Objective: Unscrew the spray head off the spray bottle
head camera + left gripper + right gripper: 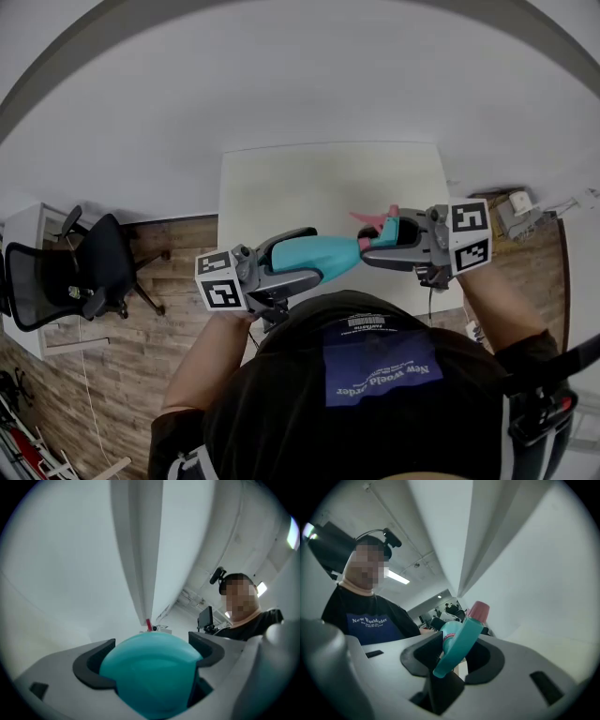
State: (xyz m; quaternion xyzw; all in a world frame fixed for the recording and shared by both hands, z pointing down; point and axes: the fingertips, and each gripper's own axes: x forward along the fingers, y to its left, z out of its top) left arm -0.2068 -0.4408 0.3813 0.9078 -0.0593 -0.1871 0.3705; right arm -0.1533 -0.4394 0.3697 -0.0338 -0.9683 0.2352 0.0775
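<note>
1. The left claw (298, 261) is pinching the body of the spray bottle (330, 253). In the left gripper view the 2 dark pads sit against both sides of the round teal body (150, 667), which fills the space between them.
2. The bottle lies about level in the air, above the white surface (281, 183) and not touching it. Its bottom end is inside the left claw, and its neck points away from this claw, toward the other one.
3. The spray head (382, 231) sits on the neck, just beyond the tips of the left claw and inside the reach of the right claw. I see no gap between the head and the body, so in my judgement it is not off yet.
4. The right claw (380, 244) is pinching the spray head. In the right gripper view the teal part of the head (461, 644) stands slanted between the 2 pads, and the pink nozzle (478, 610) sticks out past the tips.
5. Done, as far as the views show: the bottle is lifted, and each end is gripped by 1 claw, ready for twisting.
6. Left to do: turn the head against the body until the thread is free, then pull the 2 parts apart. How many turns are already made, I cannot tell.
</note>
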